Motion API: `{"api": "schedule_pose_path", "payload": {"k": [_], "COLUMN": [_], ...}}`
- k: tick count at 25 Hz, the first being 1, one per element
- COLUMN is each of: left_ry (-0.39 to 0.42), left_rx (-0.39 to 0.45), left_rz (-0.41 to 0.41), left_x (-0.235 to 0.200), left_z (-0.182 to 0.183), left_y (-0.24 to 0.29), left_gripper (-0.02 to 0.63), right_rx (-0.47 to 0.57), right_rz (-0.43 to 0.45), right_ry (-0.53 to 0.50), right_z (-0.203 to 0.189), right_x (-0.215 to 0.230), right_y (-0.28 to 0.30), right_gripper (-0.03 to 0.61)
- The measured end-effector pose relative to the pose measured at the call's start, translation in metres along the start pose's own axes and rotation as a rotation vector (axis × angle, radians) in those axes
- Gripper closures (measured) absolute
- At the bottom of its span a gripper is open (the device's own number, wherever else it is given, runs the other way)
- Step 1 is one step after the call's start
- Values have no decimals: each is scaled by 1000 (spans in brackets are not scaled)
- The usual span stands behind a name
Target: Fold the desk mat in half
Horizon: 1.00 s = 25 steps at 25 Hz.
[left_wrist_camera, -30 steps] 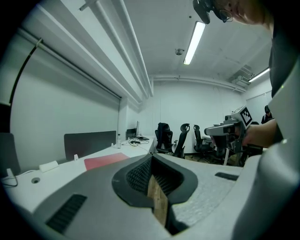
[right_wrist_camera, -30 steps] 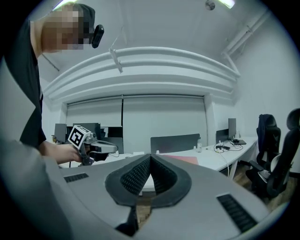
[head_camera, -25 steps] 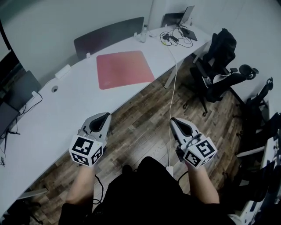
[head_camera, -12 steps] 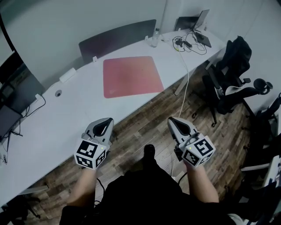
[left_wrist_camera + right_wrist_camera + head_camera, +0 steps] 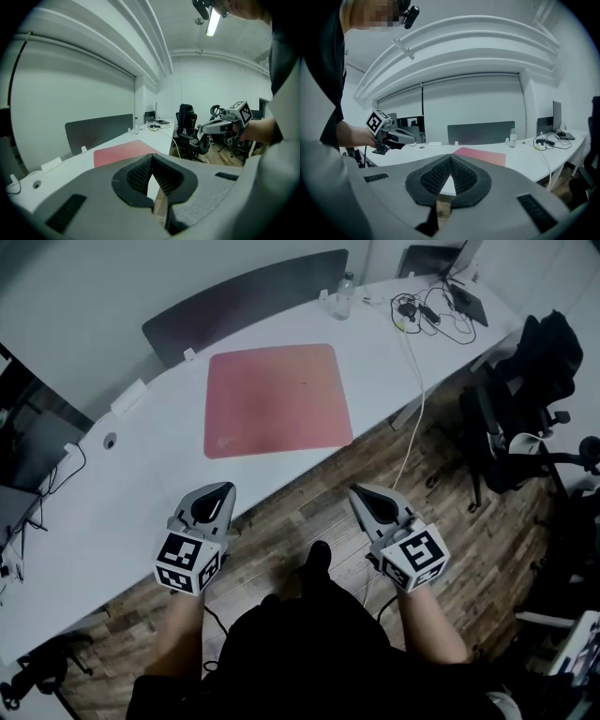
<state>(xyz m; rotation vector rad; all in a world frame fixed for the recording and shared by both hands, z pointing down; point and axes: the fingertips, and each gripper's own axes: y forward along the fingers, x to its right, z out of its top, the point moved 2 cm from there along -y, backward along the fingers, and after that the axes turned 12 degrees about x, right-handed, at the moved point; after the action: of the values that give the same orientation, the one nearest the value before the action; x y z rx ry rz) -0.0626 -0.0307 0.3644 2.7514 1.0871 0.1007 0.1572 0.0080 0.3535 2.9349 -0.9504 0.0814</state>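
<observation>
From the head view, I hold my left hand-held gripper (image 5: 217,489) and my right hand-held gripper (image 5: 362,493) side by side above the wooden floor (image 5: 309,512), just short of the white desk (image 5: 122,474). Each carries a cube of black-and-white square markers, which are patterns and not words. The pink desk mat (image 5: 277,399) lies flat and unfolded on the desk, well apart from both tips. Behind it stands a dark partition (image 5: 244,301), with a water bottle (image 5: 344,296) and a tangle of cables (image 5: 422,310) further right. A black office chair (image 5: 525,418) stands to the right of the desk.

In the left gripper view, my left hand-held gripper (image 5: 151,161) has its ribbed pads pressed together at the tip, with nothing between them. The desk mat (image 5: 119,152) shows beyond, and my right one hangs off to the side.

In the right gripper view, my right hand-held gripper (image 5: 450,161) is likewise closed tip to tip and empty. The desk mat (image 5: 483,154) lies ahead on the desk, the water bottle (image 5: 513,137) past it. Any print on the bottle is too small to read.
</observation>
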Motion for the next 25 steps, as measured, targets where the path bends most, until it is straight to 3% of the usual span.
{"api": "schedule_pose_path", "payload": {"k": [11,19,25], "left_ry": [-7,39,37], "left_rx": [-73,-126,-106], "left_rz": [68,30,13], "left_x": [6,-17,-54], "left_z": [-4,-23,-34], "left_y": [65,71,71], "left_gripper": [611,609,603], "right_rx": [-54,-110,-213], "right_rz": [99,150,199], "right_ry": [39,17,-51], "right_z": [-21,-31,-45], "right_x": [73,54,28], "right_y": [27,73,111], "right_gripper": [574,528,473]}}
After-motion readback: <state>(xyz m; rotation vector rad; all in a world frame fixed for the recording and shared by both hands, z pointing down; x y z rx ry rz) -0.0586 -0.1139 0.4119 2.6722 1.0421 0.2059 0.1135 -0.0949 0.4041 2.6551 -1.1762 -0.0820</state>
